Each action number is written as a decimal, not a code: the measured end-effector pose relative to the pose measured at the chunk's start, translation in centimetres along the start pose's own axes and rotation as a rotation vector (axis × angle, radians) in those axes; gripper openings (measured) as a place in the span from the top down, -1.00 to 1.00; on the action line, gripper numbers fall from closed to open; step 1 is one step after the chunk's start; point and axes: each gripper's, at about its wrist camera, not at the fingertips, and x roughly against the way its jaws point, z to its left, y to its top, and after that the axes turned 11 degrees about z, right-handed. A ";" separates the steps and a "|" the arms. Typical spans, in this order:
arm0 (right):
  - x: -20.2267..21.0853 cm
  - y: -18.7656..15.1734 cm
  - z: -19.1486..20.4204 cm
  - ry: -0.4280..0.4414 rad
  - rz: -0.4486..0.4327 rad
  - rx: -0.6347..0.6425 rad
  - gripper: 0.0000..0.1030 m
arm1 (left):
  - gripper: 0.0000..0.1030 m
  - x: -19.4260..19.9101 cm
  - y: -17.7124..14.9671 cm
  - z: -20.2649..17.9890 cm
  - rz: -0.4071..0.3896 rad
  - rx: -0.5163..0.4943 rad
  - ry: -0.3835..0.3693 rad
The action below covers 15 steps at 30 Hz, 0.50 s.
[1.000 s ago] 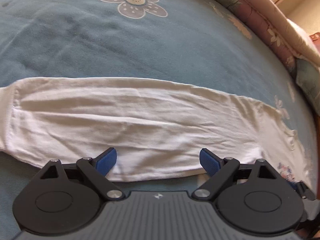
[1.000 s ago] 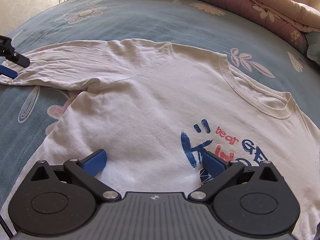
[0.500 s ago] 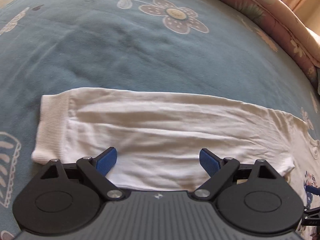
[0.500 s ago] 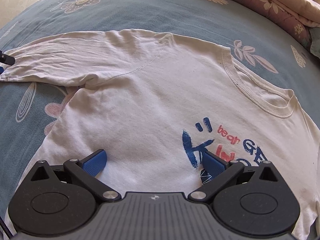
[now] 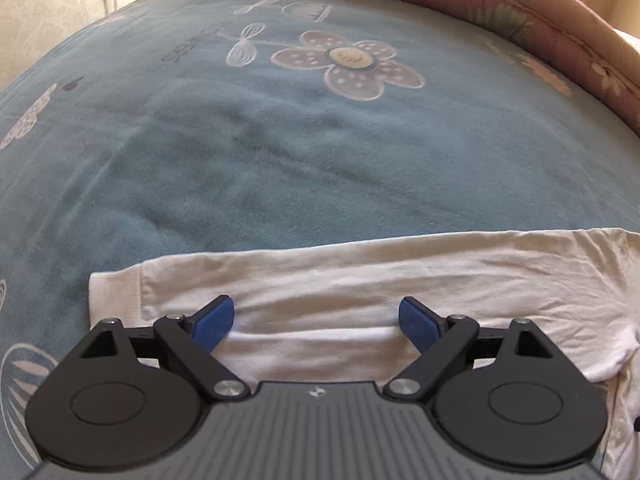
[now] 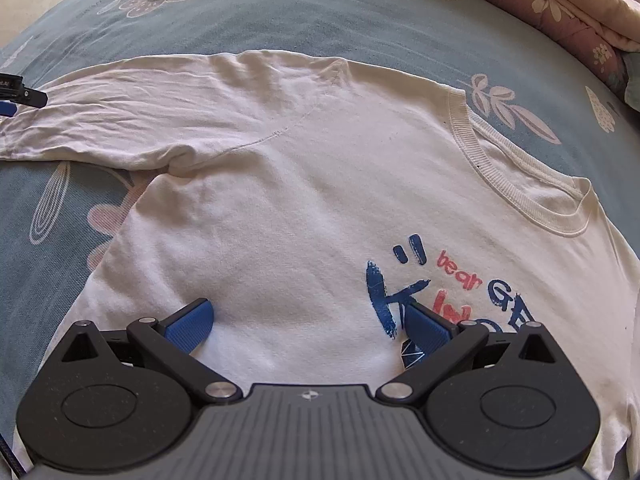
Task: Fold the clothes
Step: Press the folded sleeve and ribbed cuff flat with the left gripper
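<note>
Both hand-held grippers stand with jaws spread wide and nothing pinched. Left hand-held gripper [image 5: 316, 322] hangs over the shirt's long sleeve [image 5: 360, 280] close to its ribbed cuff [image 5: 116, 300], the blue pads on either side of a band of cloth. Right hand-held gripper [image 6: 310, 326] hovers over the chest of the white shirt [image 6: 280, 208], beside the printed lettering [image 6: 440, 288]. That shirt lies flat, face up, on the blue flowered bed [image 5: 280, 152], neckband toward the piled quilt [image 6: 560, 0] along the bed's far edge.

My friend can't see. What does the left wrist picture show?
A white long sleeve lies flat across a blue flowery bedspread, its ribbed cuff at the left. The left tool hovers open just above the sleeve.
</note>
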 end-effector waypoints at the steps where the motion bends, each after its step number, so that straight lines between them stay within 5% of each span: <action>1: 0.0 0.0 0.0 0.000 0.002 0.000 -1.00 | -0.78 0.0 0.2 0.6 -0.011 0.020 0.026; 3: 0.0 0.1 0.0 -0.001 0.002 0.000 -1.00 | -0.79 0.0 0.5 2.1 -0.016 0.074 0.056; 6: 0.0 0.0 0.0 -0.003 -0.001 -0.002 -1.00 | -0.74 1.1 0.8 3.3 -0.022 0.138 -0.011; 12: 0.0 0.2 0.2 -0.011 0.011 -0.009 -1.00 | -0.76 1.8 -1.1 -0.9 -0.028 -0.114 -0.102; 15: -0.1 0.3 0.1 -0.011 0.023 -0.008 -1.00 | -0.77 1.1 -3.1 -1.5 0.009 -0.224 -0.034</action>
